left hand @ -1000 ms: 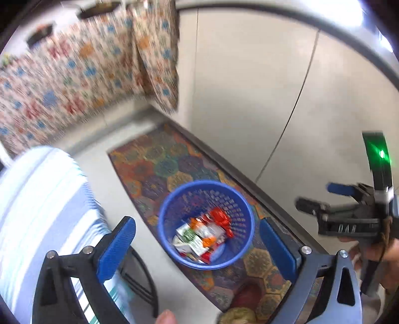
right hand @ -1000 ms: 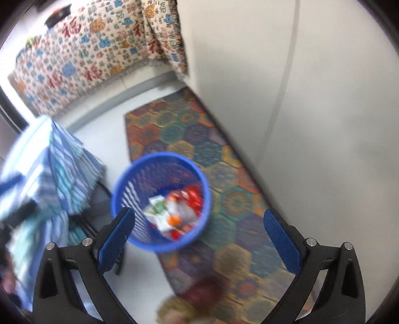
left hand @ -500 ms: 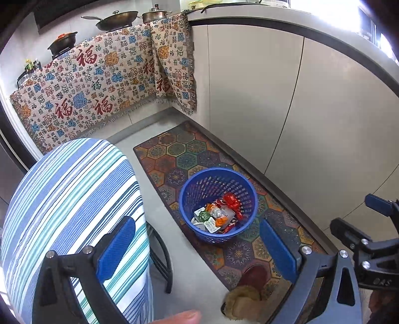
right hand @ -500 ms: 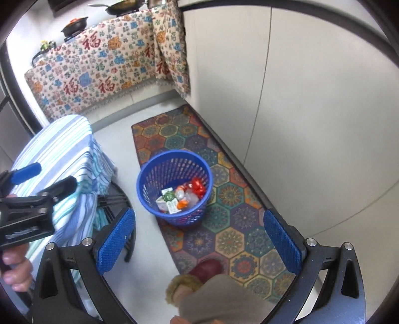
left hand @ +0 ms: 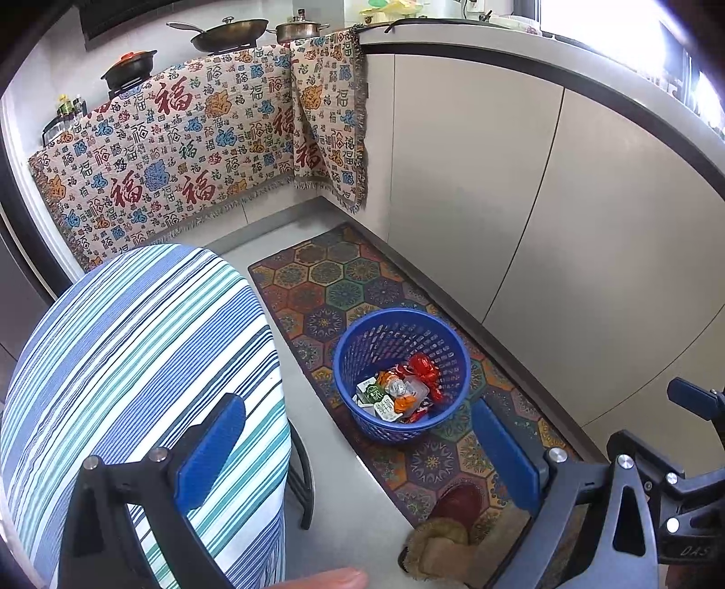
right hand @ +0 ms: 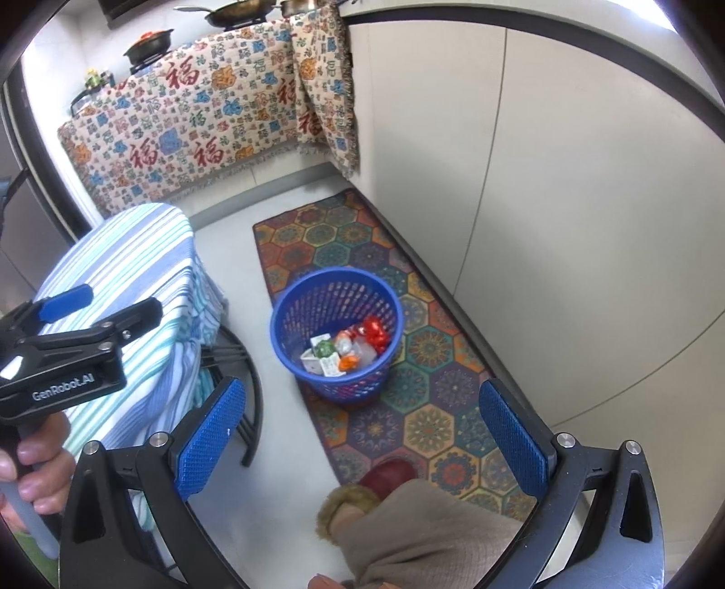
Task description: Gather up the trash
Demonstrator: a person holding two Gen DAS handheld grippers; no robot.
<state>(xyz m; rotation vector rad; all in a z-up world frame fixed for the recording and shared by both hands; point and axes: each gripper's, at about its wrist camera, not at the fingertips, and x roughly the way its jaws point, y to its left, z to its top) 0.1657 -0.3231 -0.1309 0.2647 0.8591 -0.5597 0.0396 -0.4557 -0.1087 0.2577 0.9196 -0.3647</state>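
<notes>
The blue basket [left hand: 401, 376] stood on the patterned rug [left hand: 344, 290], and everything else sat around it. Inside the basket lay the trash [left hand: 398, 392]: small cartons, an orange packet, a clear wrapper and a crumpled red wrapper, all heaped on the bottom. The rug ran along the floor with one long edge against the pale cabinet fronts [left hand: 498, 204], so the basket was near those cabinets. On the other side of the basket, across a strip of bare grey floor, stood a table draped in a striped cloth [left hand: 136, 362], with dark metal legs showing under its edge.

The left gripper [left hand: 362, 453] hung above the floor, its blue pads spread wide, with nothing between them; the basket showed beyond the gap, closer to the right-hand pad. The right gripper [right hand: 367, 435] was likewise spread wide and empty, with the basket [right hand: 337, 333] beyond and slightly left of the middle of its gap. In the right wrist view a hand [right hand: 31, 466] gripped the handle of the left gripper, which was over the striped cloth, well apart from the basket.

Nearer than the basket, a red slipper [right hand: 389, 473] with a fuzzy cuff rested on the rug, under a beige trouser leg [right hand: 426, 539]. Beyond the far end of the rug, a printed cloth [left hand: 181, 149] hung down over the counter front, with pans [left hand: 226, 31] on top.
</notes>
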